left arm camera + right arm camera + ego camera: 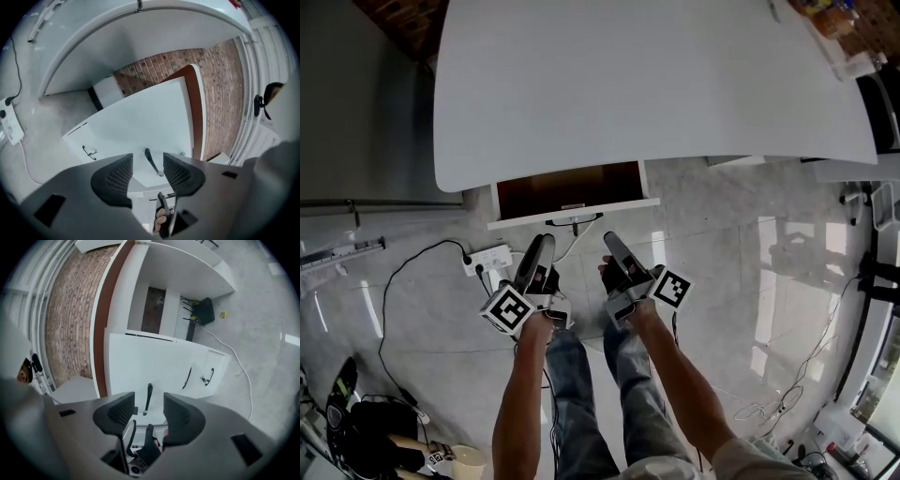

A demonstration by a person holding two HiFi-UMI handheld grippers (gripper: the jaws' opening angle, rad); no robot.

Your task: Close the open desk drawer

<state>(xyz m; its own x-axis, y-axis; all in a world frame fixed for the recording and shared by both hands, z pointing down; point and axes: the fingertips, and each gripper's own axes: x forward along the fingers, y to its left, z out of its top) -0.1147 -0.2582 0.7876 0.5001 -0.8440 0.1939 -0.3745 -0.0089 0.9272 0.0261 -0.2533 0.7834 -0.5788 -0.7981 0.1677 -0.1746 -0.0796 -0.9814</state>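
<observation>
while the big white surface (656,84) fills the far half of the head view, the drawer (567,187) sticks out from under its near edge, open toward the person, so i'd call this the approach step. the left tongs (542,246) and right tongs (614,246) hang just short of its front (572,214), both spread wide, pinching nothing. next move, i reckon: press flat on that front and shove straight toward the far side. only the head view shows the dark open inside. the gripper views each show the little handle (151,161) (148,398) lined up in the gap, untouched.
</observation>
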